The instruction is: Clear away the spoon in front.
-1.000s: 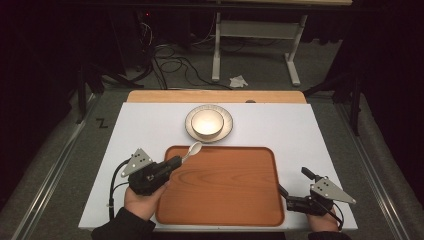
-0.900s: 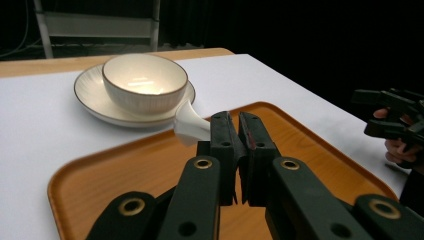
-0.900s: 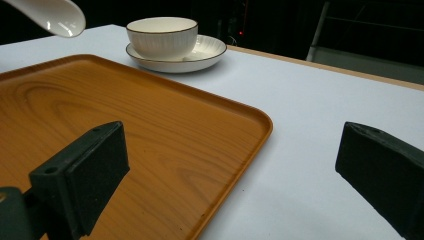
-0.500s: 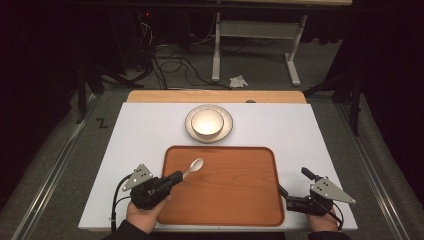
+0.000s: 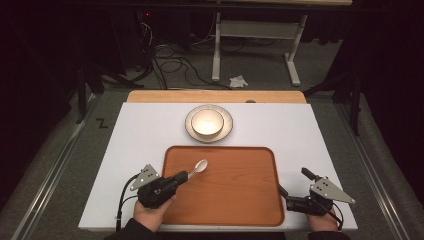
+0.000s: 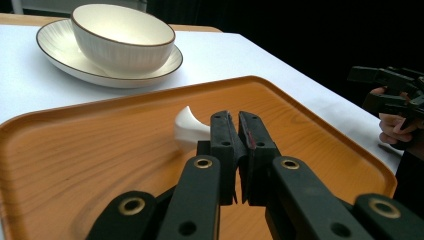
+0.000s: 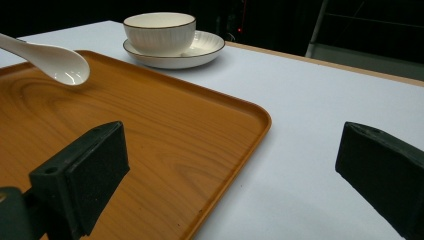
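My left gripper (image 5: pixel 181 176) is shut on the handle of a white ceramic spoon (image 5: pixel 200 166). It holds the spoon low over the left part of a brown wooden tray (image 5: pixel 235 205), with the spoon's bowl pointing toward the far side. In the left gripper view the spoon (image 6: pixel 187 127) sticks out past the closed jaws of that gripper (image 6: pixel 237 120). The right gripper view shows the spoon (image 7: pixel 55 62) just above the tray (image 7: pixel 165 135); whether they touch I cannot tell. My right gripper (image 5: pixel 295 182) rests open at the tray's right edge, with nothing between its wide-apart pads (image 7: pixel 95 165).
Behind the tray, a white bowl (image 5: pixel 207 121) sits on a ribbed plate (image 5: pixel 226 131) on the white table top (image 5: pixel 140 135). A wooden strip (image 5: pixel 215 96) runs along the table's far edge. Cables and a desk frame lie on the floor beyond.
My left gripper has carried the spoon from the tray's far left edge down and back toward the person, lower over the tray. The right gripper has stayed put.
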A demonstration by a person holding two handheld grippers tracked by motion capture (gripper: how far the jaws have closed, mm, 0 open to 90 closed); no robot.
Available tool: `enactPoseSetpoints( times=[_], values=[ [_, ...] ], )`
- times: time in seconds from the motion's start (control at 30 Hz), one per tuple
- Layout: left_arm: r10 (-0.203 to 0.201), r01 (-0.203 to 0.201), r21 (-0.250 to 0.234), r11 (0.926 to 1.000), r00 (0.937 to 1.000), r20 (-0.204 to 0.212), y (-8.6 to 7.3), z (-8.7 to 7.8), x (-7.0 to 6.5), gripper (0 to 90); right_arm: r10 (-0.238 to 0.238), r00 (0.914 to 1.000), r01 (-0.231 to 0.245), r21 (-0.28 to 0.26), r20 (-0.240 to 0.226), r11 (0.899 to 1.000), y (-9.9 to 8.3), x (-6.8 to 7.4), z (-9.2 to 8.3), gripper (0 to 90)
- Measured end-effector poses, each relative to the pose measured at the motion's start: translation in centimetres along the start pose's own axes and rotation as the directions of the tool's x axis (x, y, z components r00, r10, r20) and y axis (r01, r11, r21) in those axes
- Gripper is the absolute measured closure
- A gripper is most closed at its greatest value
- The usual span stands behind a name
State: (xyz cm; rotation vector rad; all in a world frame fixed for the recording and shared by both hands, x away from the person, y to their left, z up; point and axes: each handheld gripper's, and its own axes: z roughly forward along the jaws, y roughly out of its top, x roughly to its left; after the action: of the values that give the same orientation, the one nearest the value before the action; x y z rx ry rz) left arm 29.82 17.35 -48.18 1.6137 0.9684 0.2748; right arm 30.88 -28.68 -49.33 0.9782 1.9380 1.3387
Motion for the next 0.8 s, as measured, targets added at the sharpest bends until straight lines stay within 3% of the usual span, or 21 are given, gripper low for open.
enactPoseSetpoints(
  times=[0.37,0.53,0.8],
  values=[
    [-0.060,0.060,-0.015,0.9981,0.9980,0.019,-1.3,0.0,0.8,85.9,-0.004,1.0000,0.004,0.006,-0.004,1.000,-0.1,0.0,0.2,1.3],
    [-0.102,0.102,0.007,0.9948,0.9946,0.019,-1.9,-0.4,1.3,85.1,0.000,1.0000,0.000,0.008,-0.003,1.000,-0.1,0.0,0.1,1.3],
    [-0.112,0.112,0.041,0.9928,0.9937,-0.005,-2.2,-0.8,1.4,84.3,-0.001,1.0000,0.001,0.008,-0.003,1.000,-0.1,0.1,0.1,1.3]
  ],
)
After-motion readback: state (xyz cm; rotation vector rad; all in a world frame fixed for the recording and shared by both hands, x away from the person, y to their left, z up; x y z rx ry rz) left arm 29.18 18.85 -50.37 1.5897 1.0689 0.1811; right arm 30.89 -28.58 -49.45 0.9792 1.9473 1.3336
